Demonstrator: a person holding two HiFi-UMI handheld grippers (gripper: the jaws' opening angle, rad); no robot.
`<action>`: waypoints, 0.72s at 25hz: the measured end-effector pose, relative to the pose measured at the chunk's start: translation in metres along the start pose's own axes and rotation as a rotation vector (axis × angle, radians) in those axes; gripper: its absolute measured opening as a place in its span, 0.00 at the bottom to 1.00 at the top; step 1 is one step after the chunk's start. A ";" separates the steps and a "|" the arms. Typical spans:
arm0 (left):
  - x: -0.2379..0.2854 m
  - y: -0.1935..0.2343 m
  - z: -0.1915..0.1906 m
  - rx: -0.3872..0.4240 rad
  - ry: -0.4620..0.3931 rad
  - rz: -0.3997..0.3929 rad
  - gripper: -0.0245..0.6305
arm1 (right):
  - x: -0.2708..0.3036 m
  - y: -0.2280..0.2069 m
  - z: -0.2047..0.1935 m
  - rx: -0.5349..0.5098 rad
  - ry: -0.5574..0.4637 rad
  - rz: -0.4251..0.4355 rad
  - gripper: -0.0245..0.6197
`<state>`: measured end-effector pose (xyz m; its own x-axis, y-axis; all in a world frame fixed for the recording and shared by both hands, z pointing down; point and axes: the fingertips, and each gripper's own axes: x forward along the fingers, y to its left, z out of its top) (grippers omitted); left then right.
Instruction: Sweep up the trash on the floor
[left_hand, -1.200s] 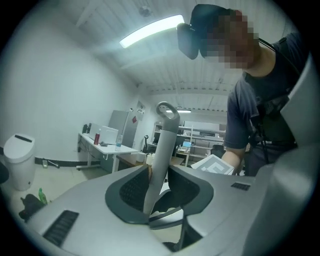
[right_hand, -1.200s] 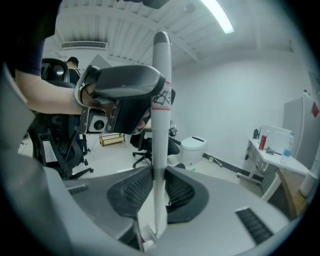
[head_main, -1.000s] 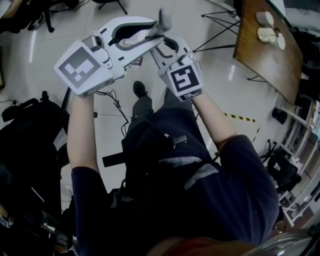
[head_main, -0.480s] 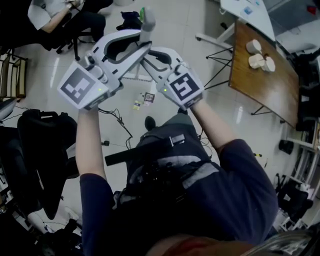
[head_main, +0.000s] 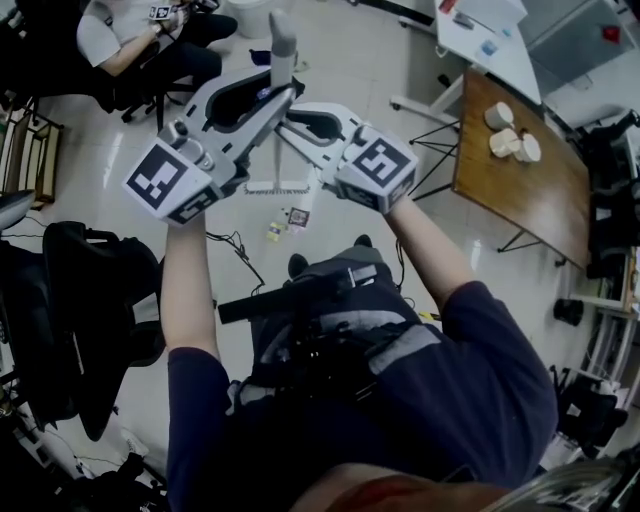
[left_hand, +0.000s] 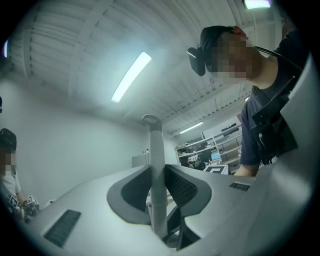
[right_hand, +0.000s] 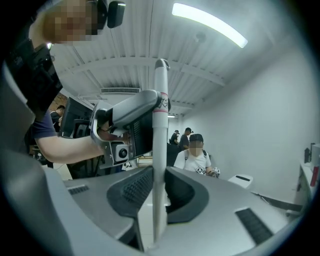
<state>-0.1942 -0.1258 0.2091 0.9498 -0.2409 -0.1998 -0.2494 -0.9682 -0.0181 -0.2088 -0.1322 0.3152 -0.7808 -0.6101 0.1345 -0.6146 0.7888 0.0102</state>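
Observation:
Both grippers hold one pale grey broom handle (head_main: 283, 40) upright in front of me. My left gripper (head_main: 278, 92) is shut on the handle (left_hand: 157, 170); its jaws have just been closing, with the handle between them. Just below it, my right gripper (head_main: 285, 118) is shut on the same handle (right_hand: 160, 150). In the right gripper view the left gripper (right_hand: 135, 115) shows higher up the shaft. A pale bar (head_main: 277, 186) on the floor under the grippers looks like the broom head. Small bits of trash (head_main: 298, 216) lie on the tiled floor beside it.
A wooden table (head_main: 520, 190) with white cups stands at the right, with a white table (head_main: 480, 30) beyond it. A seated person (head_main: 130, 40) is at the top left. A black chair (head_main: 80, 290) and floor cables (head_main: 235, 245) are at the left.
Both grippers have risen together with the handle. The floor under them, with the trash and the pale bar, has come into view, and the seated person now shows at the top left.

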 end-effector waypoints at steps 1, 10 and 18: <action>0.000 -0.001 -0.004 -0.011 0.001 -0.005 0.17 | -0.001 0.001 -0.003 0.006 0.007 0.002 0.19; 0.008 -0.013 -0.021 0.002 0.002 0.053 0.17 | -0.014 0.006 -0.025 0.009 0.092 -0.044 0.20; 0.041 -0.023 -0.040 -0.012 0.063 0.001 0.17 | -0.039 -0.021 -0.031 0.092 0.031 -0.144 0.19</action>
<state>-0.1421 -0.1164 0.2407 0.9598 -0.2448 -0.1375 -0.2481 -0.9687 -0.0066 -0.1623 -0.1226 0.3405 -0.6811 -0.7125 0.1687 -0.7285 0.6826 -0.0586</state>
